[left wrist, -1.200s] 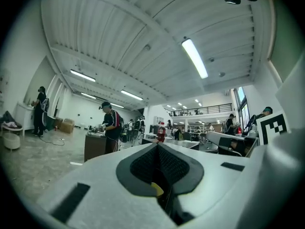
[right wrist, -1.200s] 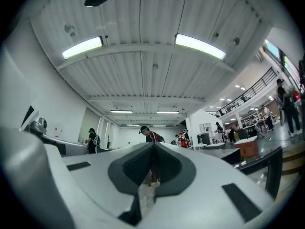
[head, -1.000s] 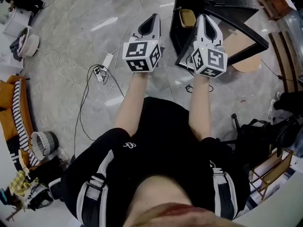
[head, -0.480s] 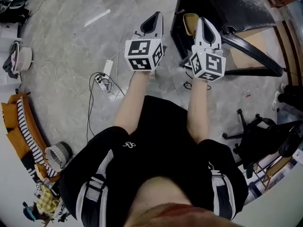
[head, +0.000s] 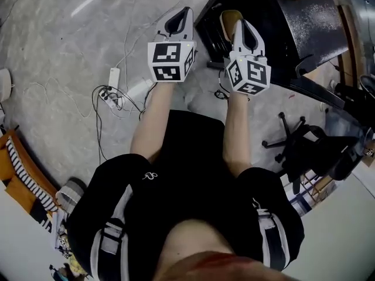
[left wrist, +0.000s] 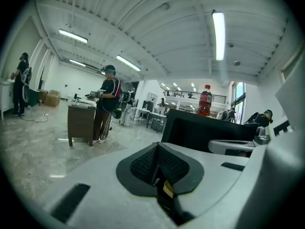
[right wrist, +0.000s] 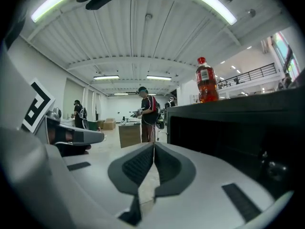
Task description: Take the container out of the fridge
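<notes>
A person in black clothes stands over a grey marble-look floor [head: 70,45], a white two-jaw tool in each hand; the left gripper [left wrist: 157,160] has its ribbed dark pads pressed together with nothing between them, though a small yellow piece low in its throat is hard to make out; the right gripper [right wrist: 153,162] is likewise closed and empty, its pads meeting in a thin seam. Both point toward a black box-shaped fridge [head: 266,22], whose front reads in the gripper views as a dark, featureless face; whether its door stands open cannot be told. A tan rounded container [head: 227,17] shows at the fridge's near edge, just beyond the right gripper's tip and partly covered by it, its lower part out of sight; neither gripper touches it. A red-capped plastic bottle of dark drink [right wrist: 207,80] stands upright on the fridge top, cut off by the frame edge in the head view. A black swivel chair [head: 299,148] sits at the person's right; a white power strip [head: 112,76] lies among cables at the left; a standing person [right wrist: 148,111] works at a distant brown desk [right wrist: 129,133].
</notes>
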